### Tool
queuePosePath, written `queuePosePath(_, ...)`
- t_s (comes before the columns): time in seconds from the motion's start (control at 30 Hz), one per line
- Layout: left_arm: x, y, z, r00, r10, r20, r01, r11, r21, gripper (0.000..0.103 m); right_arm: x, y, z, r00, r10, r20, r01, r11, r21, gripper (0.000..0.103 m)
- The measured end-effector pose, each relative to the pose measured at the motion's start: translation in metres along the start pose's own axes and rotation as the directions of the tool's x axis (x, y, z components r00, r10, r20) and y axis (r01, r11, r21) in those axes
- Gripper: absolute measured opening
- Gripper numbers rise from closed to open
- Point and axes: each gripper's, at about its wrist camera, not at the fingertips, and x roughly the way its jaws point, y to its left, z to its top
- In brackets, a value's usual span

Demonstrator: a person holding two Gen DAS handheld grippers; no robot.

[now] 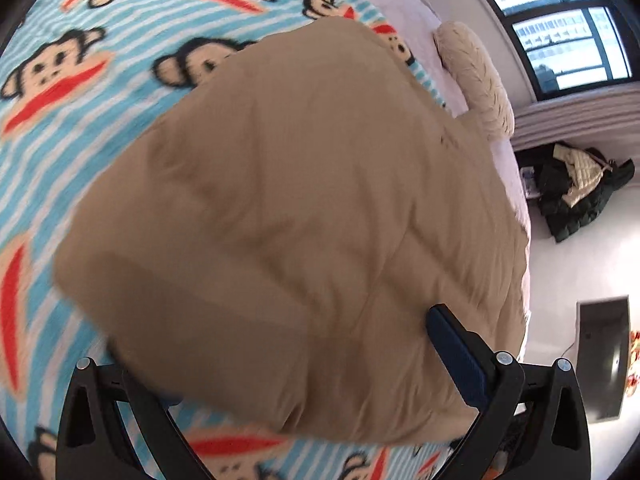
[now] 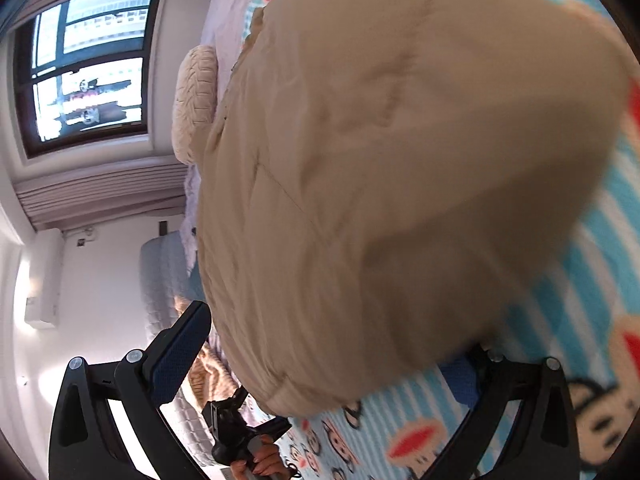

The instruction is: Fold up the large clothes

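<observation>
The tan garment [image 1: 304, 216] lies bunched on the monkey-print blanket [image 1: 80, 128], filling the centre of both views. The left gripper [image 1: 304, 376] stands spread wide, its 5 o'clock finger beside the cloth and its 7 o'clock finger under the cloth's edge. The right gripper [image 2: 328, 364] is likewise spread, the garment's hem [image 2: 304, 396] lying between its fingers.

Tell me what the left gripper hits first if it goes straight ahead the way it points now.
Most likely the tan garment: the left gripper already has that fabric between its open fingers, filling the view ahead. Behind it lies the monkey-print blanket. Blur makes depth uncertain.
</observation>
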Motion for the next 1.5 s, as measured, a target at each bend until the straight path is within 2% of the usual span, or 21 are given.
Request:
queuePosePath(0.03, 0.001, 0.0, 0.004, 1.0, 0.0, 0.009, 0.0, 1.0, -0.014, 0.101, 0.003, 0.0, 0.002, 1.0, 0.006, 0.002, -0.006, 1.0, 0.008, 0.103)
queuePosePath(0.07, 0.002, 0.0, 0.006, 1.0, 0.001, 0.018, -0.001, 1.0, -0.029, 0.095, 0.006, 0.0, 0.003, 1.0, 0.01, 0.006, -0.01, 1.0, 0.023, 0.103)
queuePosePath(0.1, 0.003, 0.001, 0.01, 1.0, 0.002, 0.023, -0.001, 0.999, -0.042, 0.075, 0.008, -0.001, 0.004, 1.0, 0.017, 0.013, -0.017, 0.999, 0.041, 0.1)
queuePosePath(0.13, 0.003, 0.004, 0.012, 1.0, -0.016, 0.019, 0.017, 0.998, -0.054, 0.052, 0.01, -0.002, 0.006, 1.0, 0.022, 0.016, -0.022, 0.998, 0.057, 0.088)
queuePosePath(0.17, 0.002, 0.005, 0.012, 0.999, -0.035, 0.02, 0.036, 0.998, -0.06, 0.042, 0.011, -0.005, 0.007, 1.0, 0.013, 0.015, -0.014, 0.997, 0.08, 0.075)
queuePosePath(0.2, -0.001, 0.005, 0.013, 0.999, -0.04, 0.024, 0.042, 0.998, -0.057, 0.029, 0.012, -0.008, 0.007, 1.0, 0.0, 0.007, -0.001, 0.995, 0.098, 0.044)
queuePosePath(0.23, -0.005, 0.002, 0.013, 0.999, -0.04, 0.03, 0.041, 0.998, -0.037, 0.022, 0.013, -0.012, 0.006, 1.0, 0.011, 0.004, -0.011, 0.993, 0.12, 0.036)
queuePosePath(0.3, -0.014, -0.009, 0.013, 0.999, -0.023, 0.039, 0.022, 0.999, 0.043, 0.018, 0.01, -0.01, 0.003, 0.999, 0.036, 0.019, -0.038, 0.993, 0.111, 0.027)
queuePosePath(0.37, -0.026, -0.025, 0.012, 0.999, -0.007, 0.051, 0.0, 0.991, 0.137, 0.016, 0.008, -0.006, 0.0, 0.999, 0.045, 0.024, -0.047, 0.994, 0.096, 0.024)
queuePosePath(0.43, -0.039, -0.032, 0.009, 0.998, -0.015, 0.058, 0.004, 0.983, 0.185, 0.016, 0.006, -0.002, -0.004, 0.998, 0.054, 0.024, -0.056, 0.994, 0.091, 0.023)
queuePosePath(0.63, -0.078, -0.035, -0.001, 0.998, -0.051, 0.038, 0.04, 0.966, 0.256, 0.016, -0.015, 0.008, -0.03, 0.999, 0.032, 0.017, -0.033, 0.999, 0.036, 0.022)
queuePosePath(0.83, -0.11, -0.015, -0.025, 0.998, -0.051, -0.037, 0.06, 0.95, 0.306, 0.016, -0.036, 0.005, -0.068, 0.999, -0.011, 0.031, 0.009, 0.999, 0.051, 0.022)
queuePosePath(1.17, -0.156, 0.036, -0.098, 0.992, -0.011, -0.126, 0.048, 0.953, 0.298, 0.016, -0.072, -0.015, -0.116, 0.998, -0.066, 0.007, 0.065, 0.993, 0.097, 0.022)
queuePosePath(1.27, -0.159, 0.059, -0.119, 0.991, 0.026, -0.134, 0.013, 0.959, 0.282, 0.016, -0.078, -0.023, -0.122, 0.997, -0.08, -0.01, 0.081, 0.99, 0.115, 0.023)
queuePosePath(1.4, -0.155, 0.081, -0.137, 0.989, 0.079, -0.127, -0.046, 0.969, 0.244, 0.017, -0.074, -0.036, -0.12, 0.992, -0.118, -0.034, 0.121, 0.982, 0.143, 0.033)
queuePosePath(1.43, -0.155, 0.083, -0.14, 0.988, 0.098, -0.117, -0.068, 0.968, 0.242, 0.024, -0.073, -0.035, -0.12, 0.992, -0.122, -0.04, 0.126, 0.981, 0.15, 0.038)
queuePosePath(1.5, -0.16, 0.084, -0.145, 0.985, 0.148, -0.089, -0.123, 0.963, 0.24, 0.029, -0.072, -0.033, -0.12, 0.989, -0.137, -0.053, 0.143, 0.979, 0.146, 0.039)
